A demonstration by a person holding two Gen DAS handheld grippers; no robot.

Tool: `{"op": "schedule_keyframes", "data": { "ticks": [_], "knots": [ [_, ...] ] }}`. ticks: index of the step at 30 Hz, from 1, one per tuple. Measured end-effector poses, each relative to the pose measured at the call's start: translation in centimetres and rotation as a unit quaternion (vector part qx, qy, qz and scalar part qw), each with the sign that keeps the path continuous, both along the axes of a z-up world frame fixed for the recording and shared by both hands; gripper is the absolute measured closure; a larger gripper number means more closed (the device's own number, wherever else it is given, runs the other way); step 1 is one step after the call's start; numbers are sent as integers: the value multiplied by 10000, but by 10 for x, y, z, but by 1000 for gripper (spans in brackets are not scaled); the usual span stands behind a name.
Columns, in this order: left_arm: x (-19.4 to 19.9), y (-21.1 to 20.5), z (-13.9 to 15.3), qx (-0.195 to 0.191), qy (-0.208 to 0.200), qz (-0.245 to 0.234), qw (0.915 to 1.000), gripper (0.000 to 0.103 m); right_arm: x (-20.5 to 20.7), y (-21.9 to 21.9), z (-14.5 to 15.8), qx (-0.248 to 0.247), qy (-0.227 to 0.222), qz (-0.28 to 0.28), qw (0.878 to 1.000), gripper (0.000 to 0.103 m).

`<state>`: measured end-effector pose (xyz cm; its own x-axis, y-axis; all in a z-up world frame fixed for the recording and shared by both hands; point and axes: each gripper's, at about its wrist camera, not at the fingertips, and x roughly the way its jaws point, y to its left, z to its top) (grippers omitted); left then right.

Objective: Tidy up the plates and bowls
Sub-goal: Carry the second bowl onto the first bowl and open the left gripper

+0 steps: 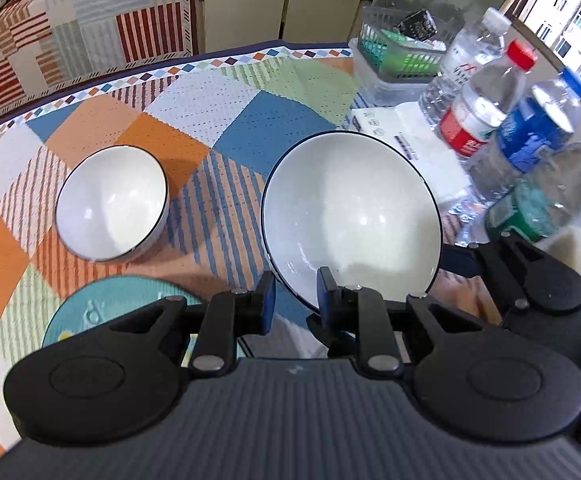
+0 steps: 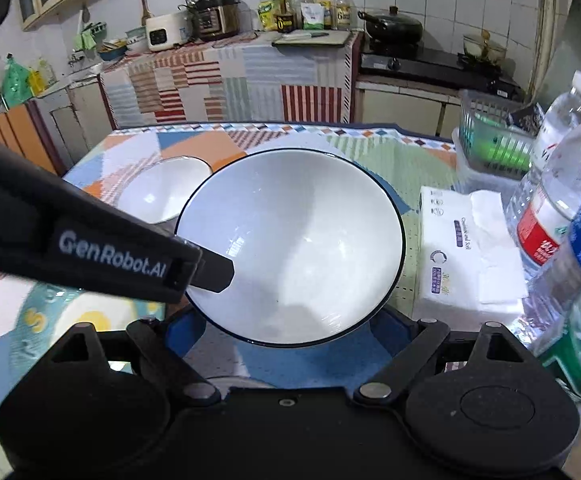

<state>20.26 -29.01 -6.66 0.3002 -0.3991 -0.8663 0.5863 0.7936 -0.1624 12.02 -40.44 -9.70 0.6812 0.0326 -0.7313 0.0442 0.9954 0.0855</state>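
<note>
A large white bowl with a dark rim point(image 1: 350, 216) hangs tilted above the patchwork tablecloth. My left gripper point(image 1: 296, 294) is shut on its near rim; one finger point(image 2: 214, 270) reaches inside the bowl in the right wrist view. The same bowl point(image 2: 290, 244) fills that view, and my right gripper point(image 2: 286, 332) is open wide, its blue pads on either side under the bowl's near edge. A smaller white bowl point(image 1: 112, 204) sits on the cloth to the left point(image 2: 166, 196). A teal plate point(image 1: 102, 308) lies near the front left.
Several water bottles point(image 1: 486, 108) stand close on the right point(image 2: 562, 200). A tissue pack point(image 2: 466, 256) lies beside them. A green basket point(image 1: 402, 52) on a clear box is at the back right. The table edge point(image 1: 210, 62) runs along the far side.
</note>
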Motion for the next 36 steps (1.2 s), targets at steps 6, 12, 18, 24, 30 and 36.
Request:
{"op": "schedule_keyframes", "data": {
  "ticks": [6,12,18,24,30,36],
  "knots": [
    [-27,14,24,-123,-12,58,9999,83,-24,11,26,-109,-101,24,9999,11],
    [-46,28,37,-127,110,-98,9998,83,-46,26,39,-270,-134,148,9994,11],
    [-66,45,44,-176,316,-164,9992,83,-69,38,50,-442,-66,392,9982,11],
    [-80,52,38,-106,436,-275,9986,83,-87,46,51,-567,-51,705,9959,11],
    [-84,52,19,0,547,-250,9982,83,-100,47,44,-627,-87,922,9937,11],
    [-80,47,-5,-171,934,-368,9948,85,-104,42,22,-562,39,1051,9929,17]
  ]
}}
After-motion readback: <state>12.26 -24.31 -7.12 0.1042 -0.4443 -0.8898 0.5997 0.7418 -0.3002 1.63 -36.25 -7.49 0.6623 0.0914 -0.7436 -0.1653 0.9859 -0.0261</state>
